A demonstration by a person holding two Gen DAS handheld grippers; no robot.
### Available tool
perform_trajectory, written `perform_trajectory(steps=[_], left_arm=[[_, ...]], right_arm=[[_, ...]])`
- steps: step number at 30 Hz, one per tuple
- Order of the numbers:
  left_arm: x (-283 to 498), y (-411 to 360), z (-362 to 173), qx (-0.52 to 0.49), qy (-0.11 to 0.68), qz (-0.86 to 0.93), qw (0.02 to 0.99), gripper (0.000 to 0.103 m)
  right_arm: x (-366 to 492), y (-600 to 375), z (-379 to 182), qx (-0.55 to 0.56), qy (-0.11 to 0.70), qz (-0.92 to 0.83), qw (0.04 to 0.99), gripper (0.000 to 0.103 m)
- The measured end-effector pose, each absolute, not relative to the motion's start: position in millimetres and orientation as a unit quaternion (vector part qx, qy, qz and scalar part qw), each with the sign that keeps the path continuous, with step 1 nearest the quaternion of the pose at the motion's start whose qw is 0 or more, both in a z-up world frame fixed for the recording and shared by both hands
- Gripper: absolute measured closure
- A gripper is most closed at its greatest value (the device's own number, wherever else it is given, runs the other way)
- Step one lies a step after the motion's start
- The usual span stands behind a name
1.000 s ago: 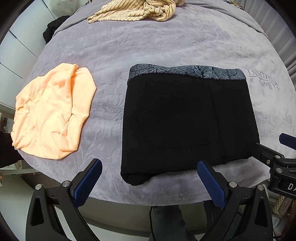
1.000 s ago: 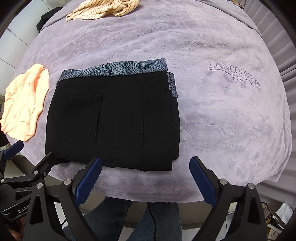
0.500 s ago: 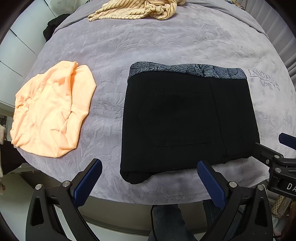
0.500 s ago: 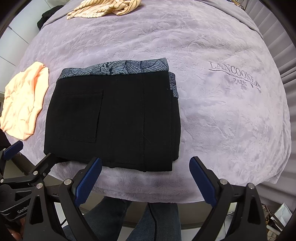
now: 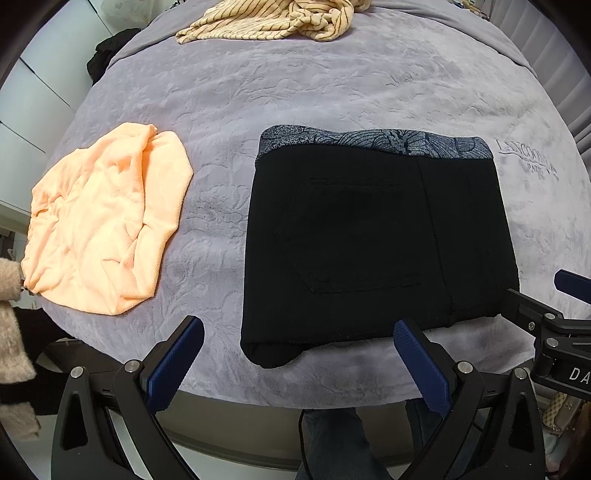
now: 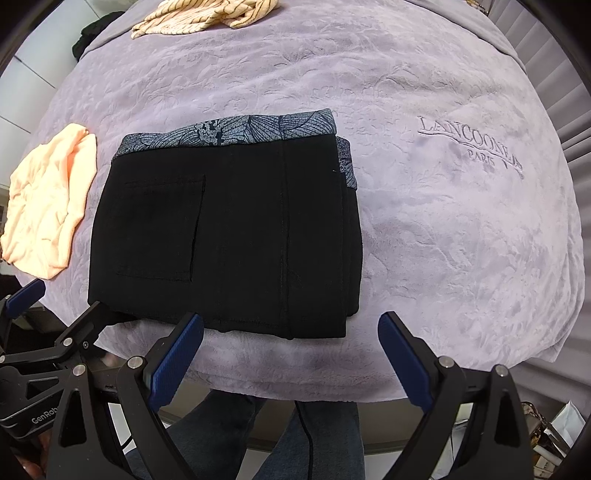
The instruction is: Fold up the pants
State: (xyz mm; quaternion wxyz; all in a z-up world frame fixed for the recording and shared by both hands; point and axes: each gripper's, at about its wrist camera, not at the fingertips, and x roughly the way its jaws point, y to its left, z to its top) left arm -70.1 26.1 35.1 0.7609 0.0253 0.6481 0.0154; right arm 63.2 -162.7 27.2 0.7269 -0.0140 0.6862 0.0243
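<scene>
A pair of black pants (image 5: 376, 240) lies folded into a compact rectangle on a lilac blanket (image 5: 295, 92) that covers a table, close to the near edge. A grey patterned waistband (image 5: 373, 142) runs along the far side of the fold, and a back pocket faces up. To the left of the pants, apart from them, lies a crumpled orange cloth (image 5: 103, 225). At the far edge of the blanket sits a bunched yellow striped garment (image 5: 273, 20). Stitched lettering (image 6: 471, 147) marks the blanket to the right of the pants.

The left gripper (image 5: 295, 363) hovers just short of the near edge of the pants, its blue-padded fingers spread wide and holding nothing. The right gripper (image 6: 291, 356) hovers beside it at the near right corner of the fold, fingers equally wide apart and empty. Below the table edge, the person's legs in dark jeans (image 6: 266, 439) are visible
</scene>
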Motion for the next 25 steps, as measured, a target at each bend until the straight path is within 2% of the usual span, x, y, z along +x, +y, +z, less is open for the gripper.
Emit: perform_trajectory(steps=[25], left_arm=[[-65.6,26.1,33.0,0.008,0.647,0.005,0.763,0.0]], right_arm=[[65.7,-159.6,23.4,-0.015,0.689,0.025,0.724,0.006]])
